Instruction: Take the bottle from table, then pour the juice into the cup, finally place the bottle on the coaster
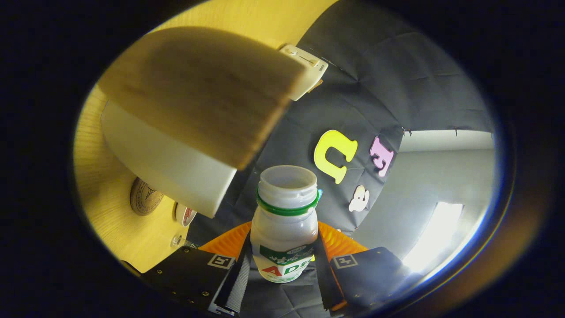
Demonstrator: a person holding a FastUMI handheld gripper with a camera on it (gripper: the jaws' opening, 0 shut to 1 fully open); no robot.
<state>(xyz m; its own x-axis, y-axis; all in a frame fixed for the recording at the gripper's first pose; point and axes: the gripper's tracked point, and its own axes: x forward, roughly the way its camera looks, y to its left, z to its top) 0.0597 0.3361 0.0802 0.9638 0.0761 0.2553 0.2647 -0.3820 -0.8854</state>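
Small translucent plastic bottle (284, 225), uncapped, wide threaded mouth, green ring around the neck, printed green-and-red label on the lower body; it sits between the gripper (282, 269) fingers, both pressing its sides, so the claw is clamped on it. Pale brownish liquid shows faintly through the bottle wall. Ribbed orange parts flank the bottle just behind the fingers, and square marker tags sit on the dark finger mounts. The whole view is rolled well off level: the yellow wood-grain table (103, 190) stands up along one side rather than lying flat. On that table, a round brown coaster (145, 196) with an embossed pattern, and next to it a small round white item with red marking (185, 215), too small to identify. Nearer the lens, a large blurred wood-toned block with a white rounded body under it (185, 128); cannot tell what it is. A white plastic clip-like fitting (304, 68) sits at its far end. Beyond the bottle, wrinkled black cloth wall (388, 79), then a plain grey room wall (441, 176) with a bright patch of light.
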